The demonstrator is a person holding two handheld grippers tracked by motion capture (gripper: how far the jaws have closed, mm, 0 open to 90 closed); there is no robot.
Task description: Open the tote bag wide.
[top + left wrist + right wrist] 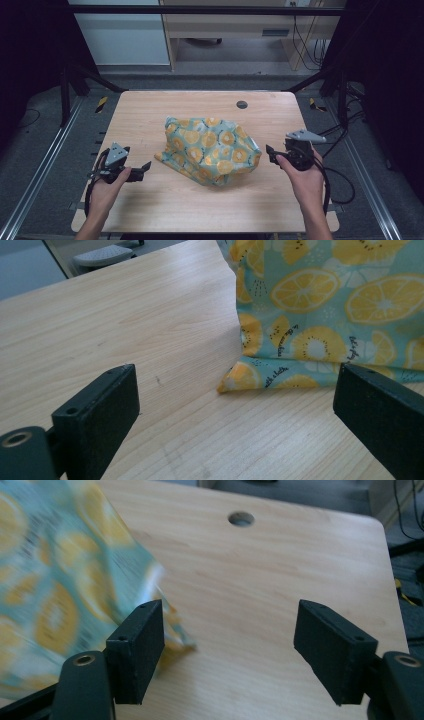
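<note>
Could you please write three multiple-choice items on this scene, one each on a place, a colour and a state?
1. Where does the cloth bag lie on the table?
A. near the middle
B. at the far left corner
C. hanging off the near edge

2. What is printed on the bag?
A. red stripes
B. yellow citrus slices on teal
C. black dots on white

3. How do the left gripper and the right gripper stand?
A. both shut on the bag
B. one open, one shut
C. both open, holding nothing

Answers: 1 A, the bag sits centrally between the grippers; 2 B, lemon slices show on teal fabric; 3 C, each gripper's jaws stand wide apart.
</note>
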